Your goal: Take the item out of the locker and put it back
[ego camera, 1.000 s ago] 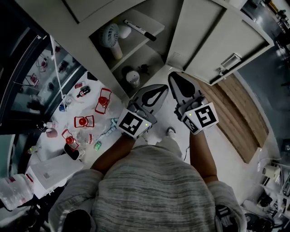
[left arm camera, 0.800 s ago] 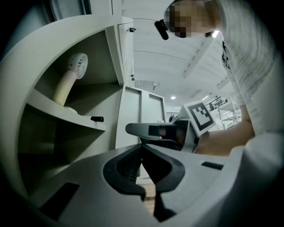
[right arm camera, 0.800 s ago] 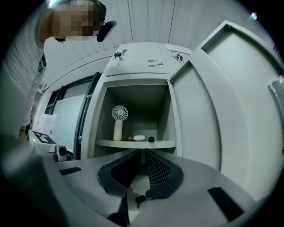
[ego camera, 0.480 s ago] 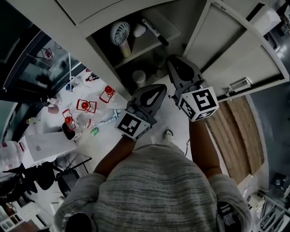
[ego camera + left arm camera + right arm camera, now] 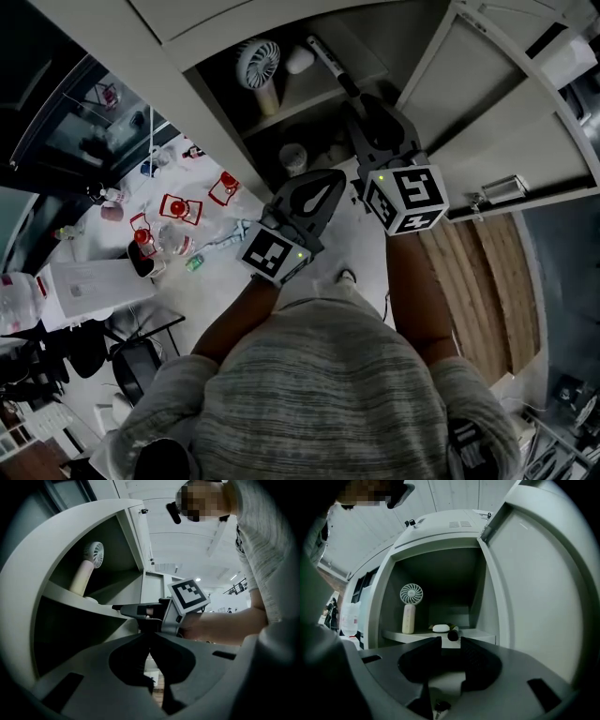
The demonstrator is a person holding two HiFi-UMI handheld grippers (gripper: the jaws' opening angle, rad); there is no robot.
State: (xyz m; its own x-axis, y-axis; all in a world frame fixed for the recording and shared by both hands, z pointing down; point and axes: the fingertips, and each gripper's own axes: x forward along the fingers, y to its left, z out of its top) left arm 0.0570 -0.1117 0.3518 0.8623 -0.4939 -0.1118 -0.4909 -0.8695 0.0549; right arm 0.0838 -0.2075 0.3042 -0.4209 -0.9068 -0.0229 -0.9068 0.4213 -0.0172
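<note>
Locker (image 5: 384, 602) open, its shelf (image 5: 480, 633) holding fan (image 5: 411, 603), marker (image 5: 453, 633) and white item (image 5: 440, 628); right tongs (image 5: 450, 644), jaws just opening, empty before the marker; left tongs (image 5: 150, 641) closed, empty; removal and return outstanding.

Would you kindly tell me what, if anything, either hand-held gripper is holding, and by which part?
Nothing is held. The right hand-held gripper has just been opening its jaws, with nothing between them; the left hand-held gripper is shut and empty.

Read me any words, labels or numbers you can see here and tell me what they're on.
No readable text anywhere.
Cube on the left gripper and cube on the right gripper: square patterns only, no letters.
The white box: small mark, too blurred to read.
</note>
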